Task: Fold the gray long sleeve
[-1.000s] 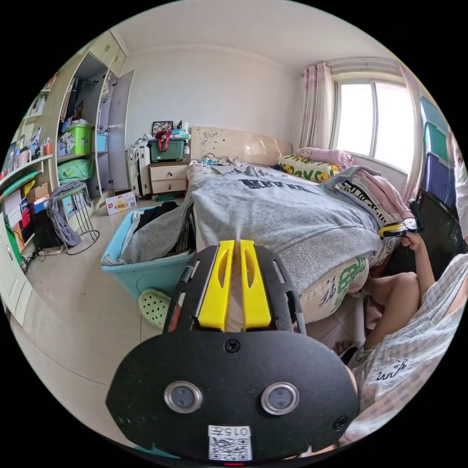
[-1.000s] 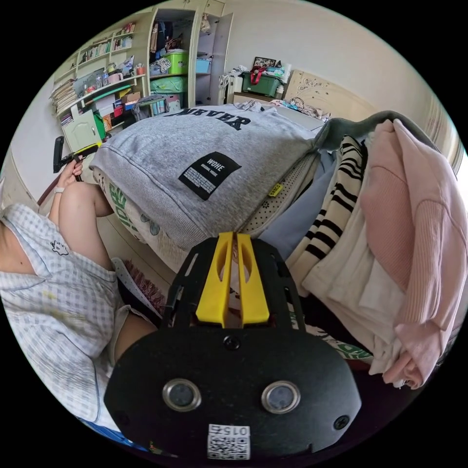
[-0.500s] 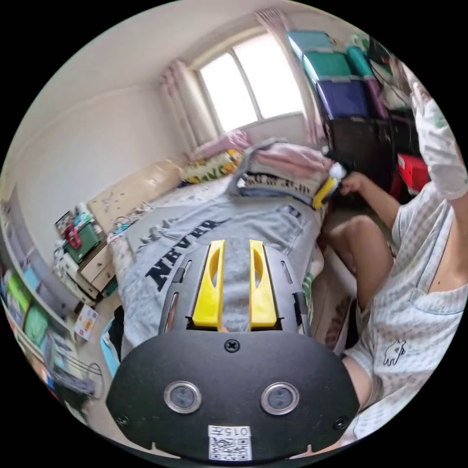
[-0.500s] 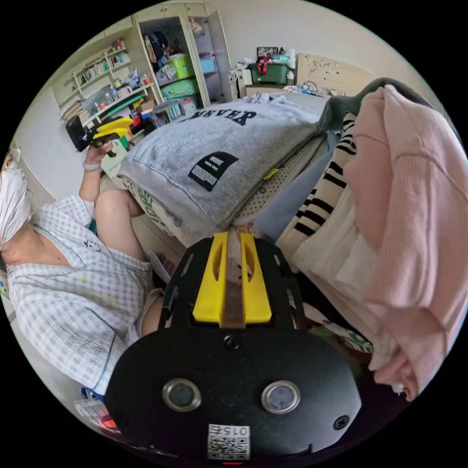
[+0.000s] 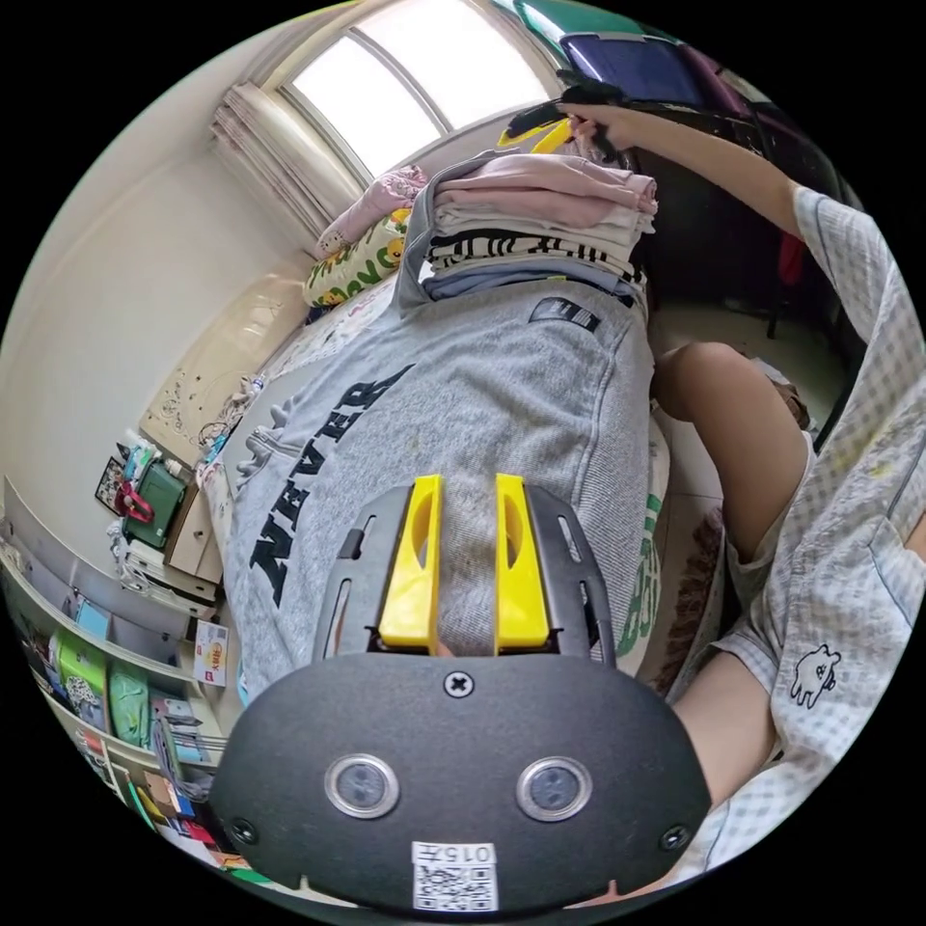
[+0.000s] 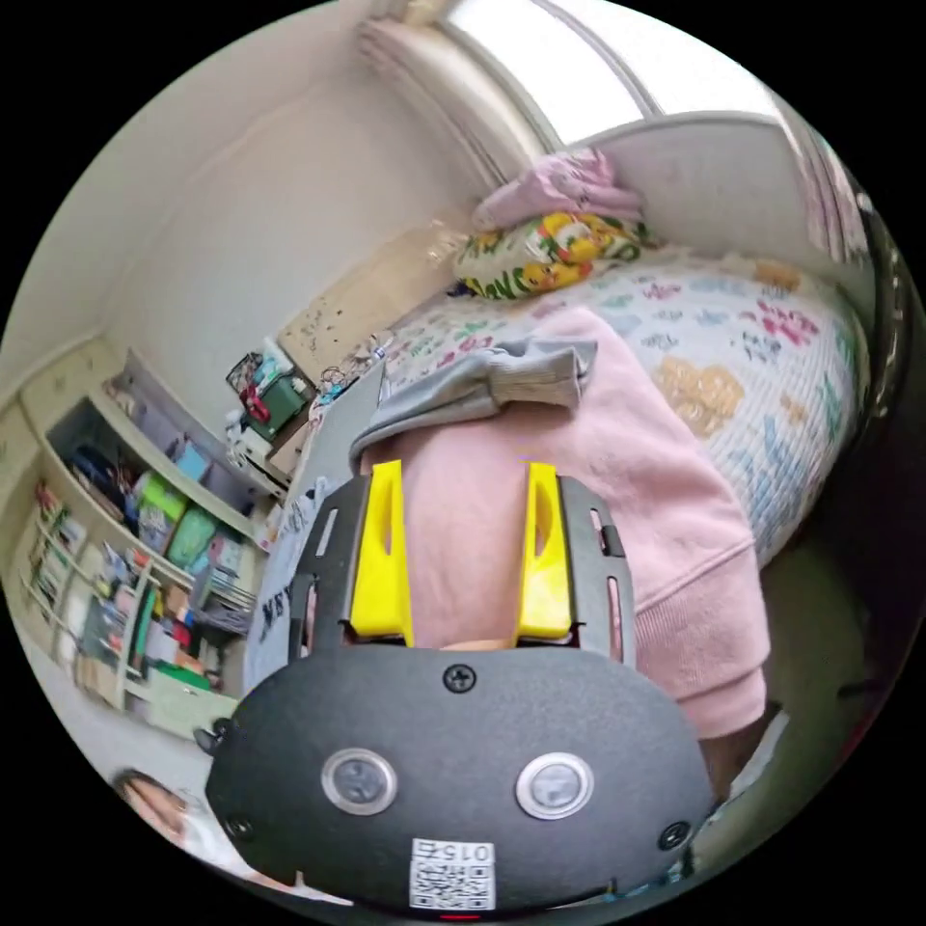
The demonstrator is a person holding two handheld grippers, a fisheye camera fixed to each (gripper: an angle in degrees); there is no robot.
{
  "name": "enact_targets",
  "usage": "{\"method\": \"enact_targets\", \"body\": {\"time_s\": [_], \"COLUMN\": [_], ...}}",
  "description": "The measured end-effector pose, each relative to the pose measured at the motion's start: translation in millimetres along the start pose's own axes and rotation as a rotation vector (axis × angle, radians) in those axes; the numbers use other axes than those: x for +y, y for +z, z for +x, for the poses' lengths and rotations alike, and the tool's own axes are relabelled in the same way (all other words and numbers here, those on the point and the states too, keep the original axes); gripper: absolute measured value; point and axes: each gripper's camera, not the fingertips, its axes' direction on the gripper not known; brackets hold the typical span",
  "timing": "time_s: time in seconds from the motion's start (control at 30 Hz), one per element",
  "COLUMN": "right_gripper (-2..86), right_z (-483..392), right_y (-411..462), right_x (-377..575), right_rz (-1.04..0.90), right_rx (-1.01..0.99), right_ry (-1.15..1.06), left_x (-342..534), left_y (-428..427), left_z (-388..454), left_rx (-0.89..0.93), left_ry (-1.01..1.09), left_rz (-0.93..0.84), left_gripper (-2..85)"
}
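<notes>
While over gray sweatshirt (image 5: 502, 405) — both tongs (image 5: 464, 492) (image 6: 461, 482) agape.

The right gripper (image 6: 463, 482) hangs over a pink sweater (image 6: 617, 473) with its yellow jaws spread apart, the pink cloth showing between them. A gray sleeve (image 6: 482, 386) lies bunched across the sweater's far edge. Beyond, a floral quilt (image 6: 752, 357) covers the bed, with a yellow-and-green patterned pillow (image 6: 540, 251) near the headboard (image 6: 371, 299). Cluttered shelves (image 6: 125, 540) stand along the wall, and a green bin (image 6: 280, 405) sits near the headboard.
</notes>
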Motion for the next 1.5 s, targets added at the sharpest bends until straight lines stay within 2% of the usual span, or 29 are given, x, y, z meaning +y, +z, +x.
{"method": "enact_targets", "body": {"time_s": [0.13, 0.27, 0.47, 0.6, 0.67, 0.73, 0.8, 1.0, 1.17, 1.27, 1.37, 1.43, 1.5], "right_gripper": [14.4, 16.5, 15.9, 13.4, 14.6, 15.8, 15.8, 13.3, 7.6, 3.8, 1.8, 1.2, 1.0], "right_z": [28, 28, -9, -17, -11, 12, 24, 57, 60, 30, -24, -82, -129], "right_y": [-1, -10, -25, -51, -45, -18, -1, 20, 29, 25, 16, 17, 28], "right_x": [-41, -55, -51, -26, -31, -45, -42, -36, -26, -8, 16, 41, 68], "right_rz": [0.118, 0.167, 0.129, 0.285, 0.295, 0.145, 0.103, 0.206, 0.237, 0.297, 0.386, 0.436, 0.436], "right_rx": [-0.069, -0.103, 0.036, -0.151, -0.090, -0.058, -0.089, -0.184, -0.125, -0.004, 0.061, 0.101, 0.049], "right_ry": [0.245, 0.316, 0.112, -0.085, -0.031, 0.174, 0.200, 0.320, 0.397, 0.327, 0.158, -0.012, -0.177], "left_x": [4, 10, 18, 27, 33, 41, 47, 73, 96, 112, 130, 146, 159], "left_y": [2, 2, 9, 17, 20, 23, 25, 35, 47, 53, 58, 59, 61], "left_z": [-10, -6, -14, -30, -33, -34, -34, -42, -72, -85, -93, -103, -115], "left_rx": [0.021, -0.015, -0.011, 0.029, 0.027, 0.012, -0.006, -0.019, 0.059, 0.079, 0.075, 0.070, 0.082], "left_ry": [-0.010, 0.014, 0.026, 0.011, 0.012, 0.018, 0.028, 0.045, 0.005, -0.006, -0.008, -0.023, -0.049], "left_rz": [0.018, 0.032, 0.030, 0.023, 0.023, 0.024, 0.027, 0.030, 0.022, 0.022, 0.026, 0.036, 0.043], "left_gripper": [7.8, 7.4, 6.9, 6.7, 6.7, 6.7, 6.6, 6.2, 6.1, 5.9, 5.2, 3.8, 2.8]}}
